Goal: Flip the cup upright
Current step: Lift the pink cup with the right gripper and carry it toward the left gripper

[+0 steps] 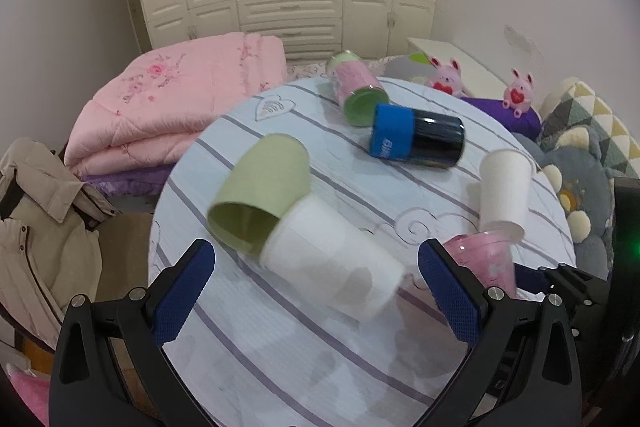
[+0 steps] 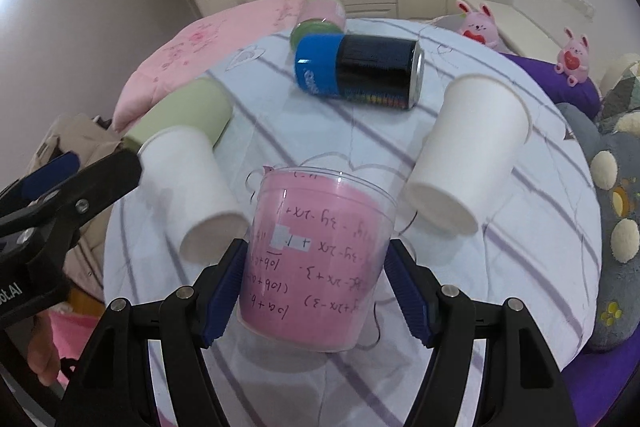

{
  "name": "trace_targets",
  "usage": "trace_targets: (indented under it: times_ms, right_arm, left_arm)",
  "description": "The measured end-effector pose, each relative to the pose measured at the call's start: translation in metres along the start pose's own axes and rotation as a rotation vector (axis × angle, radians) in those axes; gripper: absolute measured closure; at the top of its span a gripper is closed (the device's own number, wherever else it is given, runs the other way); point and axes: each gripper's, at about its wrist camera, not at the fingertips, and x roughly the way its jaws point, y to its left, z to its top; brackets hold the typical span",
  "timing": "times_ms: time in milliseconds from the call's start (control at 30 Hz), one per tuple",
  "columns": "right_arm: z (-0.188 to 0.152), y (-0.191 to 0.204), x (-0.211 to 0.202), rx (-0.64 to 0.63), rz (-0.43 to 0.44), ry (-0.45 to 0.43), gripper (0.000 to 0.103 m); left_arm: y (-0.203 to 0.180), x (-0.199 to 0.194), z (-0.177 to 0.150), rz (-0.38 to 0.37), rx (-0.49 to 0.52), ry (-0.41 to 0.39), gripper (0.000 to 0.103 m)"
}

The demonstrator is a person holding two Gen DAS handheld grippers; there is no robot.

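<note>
A clear plastic cup with a pink handwritten paper liner point(image 2: 316, 263) lies tilted between the fingers of my right gripper point(image 2: 316, 287), which is shut on its body; it also shows in the left wrist view point(image 1: 486, 259). My left gripper point(image 1: 316, 291) is open, its pads on either side of a white paper cup point(image 1: 332, 263) lying on its side, not touching it. A green cup point(image 1: 260, 195) lies against that white cup. A second white paper cup point(image 1: 502, 191) lies on its side to the right.
A round table with a striped cloth point(image 1: 280, 367) holds everything. A black can with a blue sleeve point(image 1: 416, 141) and a pink-green tumbler point(image 1: 356, 87) lie at the back. A pink quilt point(image 1: 172, 99) and plush toys point(image 1: 520, 93) surround the table.
</note>
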Motion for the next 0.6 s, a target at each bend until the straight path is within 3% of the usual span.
trace_targets:
  times_ms: [467,600]
  right_arm:
    - [-0.021,-0.009,0.001,0.006,0.031,0.073,0.03]
    - [-0.022,-0.01,-0.009,-0.007,0.032,0.051,0.03]
  left_arm:
    - [-0.021,-0.01,-0.014,0.003,-0.005,0.033,0.0]
    - [-0.024,-0.016,-0.015,0.008,-0.002,0.017,0.0]
